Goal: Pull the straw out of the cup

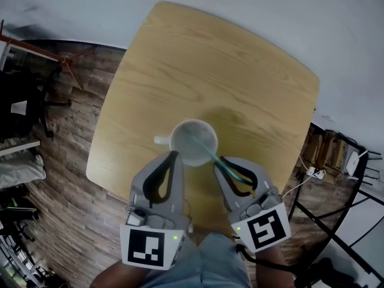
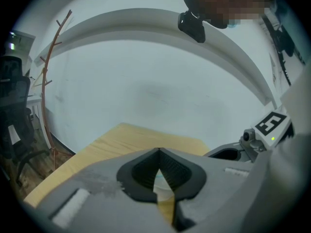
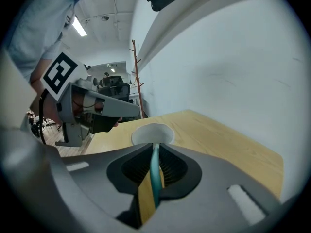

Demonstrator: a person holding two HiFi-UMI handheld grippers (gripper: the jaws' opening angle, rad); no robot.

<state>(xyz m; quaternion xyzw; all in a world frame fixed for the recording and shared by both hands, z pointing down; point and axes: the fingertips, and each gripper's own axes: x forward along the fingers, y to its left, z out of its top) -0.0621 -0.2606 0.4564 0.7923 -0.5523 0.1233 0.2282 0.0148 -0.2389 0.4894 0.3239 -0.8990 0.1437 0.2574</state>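
Observation:
A white cup point(image 1: 193, 141) with a small handle on its left stands near the front of the wooden table point(image 1: 228, 65). A teal straw point(image 1: 211, 155) leans out of it toward the lower right. My right gripper point(image 1: 220, 162) is shut on the straw just outside the cup's rim. In the right gripper view the straw point(image 3: 154, 171) runs between the closed pads toward the cup point(image 3: 152, 134). My left gripper point(image 1: 174, 155) is shut with nothing in it, its tips against the cup's near left side. In the left gripper view the jaws point(image 2: 159, 152) meet at the tips.
The table's front edge point(image 1: 105, 185) lies close to the cup, with wood flooring below. A dark chair point(image 1: 24, 104) and a thin coat stand point(image 1: 66, 62) stand at the left. A metal frame point(image 1: 336, 221) and a power strip with cables point(image 1: 315, 171) are at the right.

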